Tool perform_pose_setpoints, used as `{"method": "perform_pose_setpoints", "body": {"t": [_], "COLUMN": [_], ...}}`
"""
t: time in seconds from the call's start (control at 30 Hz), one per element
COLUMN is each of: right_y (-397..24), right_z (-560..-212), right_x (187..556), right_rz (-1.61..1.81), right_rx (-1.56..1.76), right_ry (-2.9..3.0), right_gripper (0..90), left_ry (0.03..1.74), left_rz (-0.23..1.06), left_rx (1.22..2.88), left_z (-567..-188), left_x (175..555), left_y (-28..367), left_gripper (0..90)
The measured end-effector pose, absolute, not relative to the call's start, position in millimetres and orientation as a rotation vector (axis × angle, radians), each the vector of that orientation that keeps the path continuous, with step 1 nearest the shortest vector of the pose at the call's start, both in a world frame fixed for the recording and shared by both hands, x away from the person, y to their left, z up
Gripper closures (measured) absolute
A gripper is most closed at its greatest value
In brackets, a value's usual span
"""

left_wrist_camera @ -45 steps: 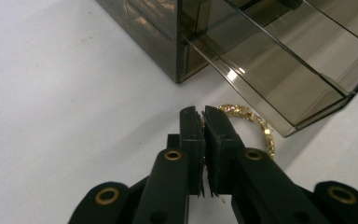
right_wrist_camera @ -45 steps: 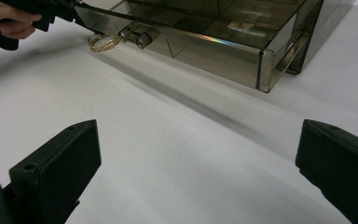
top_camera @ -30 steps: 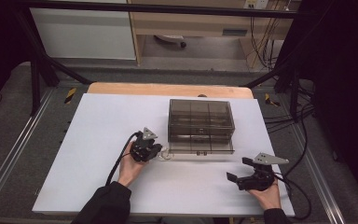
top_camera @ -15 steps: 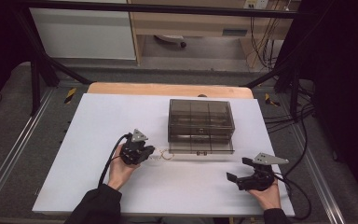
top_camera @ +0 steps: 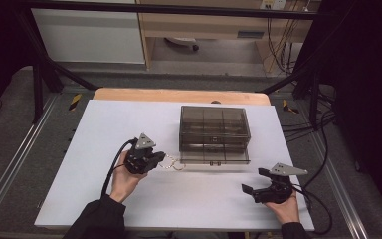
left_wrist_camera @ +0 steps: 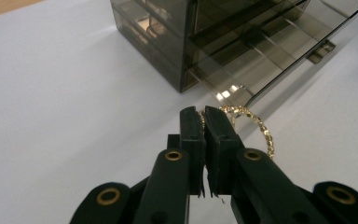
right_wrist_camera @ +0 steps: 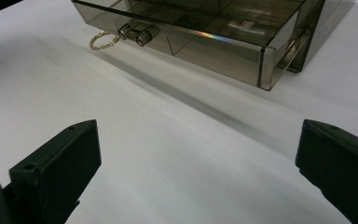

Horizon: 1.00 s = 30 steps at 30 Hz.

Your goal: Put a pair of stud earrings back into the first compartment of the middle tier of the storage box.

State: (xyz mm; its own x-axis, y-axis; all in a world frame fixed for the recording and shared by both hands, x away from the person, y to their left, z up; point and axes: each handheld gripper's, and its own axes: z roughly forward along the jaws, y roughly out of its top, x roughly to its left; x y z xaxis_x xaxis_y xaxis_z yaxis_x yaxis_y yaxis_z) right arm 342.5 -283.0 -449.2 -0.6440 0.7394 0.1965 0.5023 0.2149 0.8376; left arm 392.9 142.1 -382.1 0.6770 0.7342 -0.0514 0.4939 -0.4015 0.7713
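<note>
My left gripper (top_camera: 159, 158) (left_wrist_camera: 204, 112) is shut on a gold chain bracelet (left_wrist_camera: 260, 129), which loops out to the right of the jaws just above the white table. In the high view the bracelet (top_camera: 169, 161) hangs at the left front corner of the open bottom drawer (top_camera: 214, 155) of a smoky clear drawer box (top_camera: 214, 124). In the right gripper view a gold loop (right_wrist_camera: 103, 41) shows beside the drawer's handle (right_wrist_camera: 135, 33); I cannot tell if it is the same piece. My right gripper (top_camera: 251, 181) (right_wrist_camera: 198, 128) stands open near the front right, nothing between its jaws.
The white tabletop (top_camera: 104, 129) has free room to the left of the box and along the front. A wooden edge (top_camera: 179, 94) runs behind it. Metal rails and dark cables flank the table on both sides.
My left gripper has drawn back to the left and risen a little, carrying the gold bracelet with it. The right gripper has stayed where it was.
</note>
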Motion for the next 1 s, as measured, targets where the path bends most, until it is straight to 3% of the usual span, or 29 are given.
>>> {"method": "perform_pose_setpoints", "body": {"t": [1.0], "right_y": [-282.8], "right_z": [-449.5], "right_x": [342.5], "right_rz": [1.395], "right_rx": [1.177], "right_ry": [2.248], "right_gripper": [0.7], "left_ry": [0.89], "left_rz": [0.383], "left_rx": [2.116], "left_z": [-367.9], "left_x": [414.6], "left_y": [81.8], "left_gripper": [86.1]}}
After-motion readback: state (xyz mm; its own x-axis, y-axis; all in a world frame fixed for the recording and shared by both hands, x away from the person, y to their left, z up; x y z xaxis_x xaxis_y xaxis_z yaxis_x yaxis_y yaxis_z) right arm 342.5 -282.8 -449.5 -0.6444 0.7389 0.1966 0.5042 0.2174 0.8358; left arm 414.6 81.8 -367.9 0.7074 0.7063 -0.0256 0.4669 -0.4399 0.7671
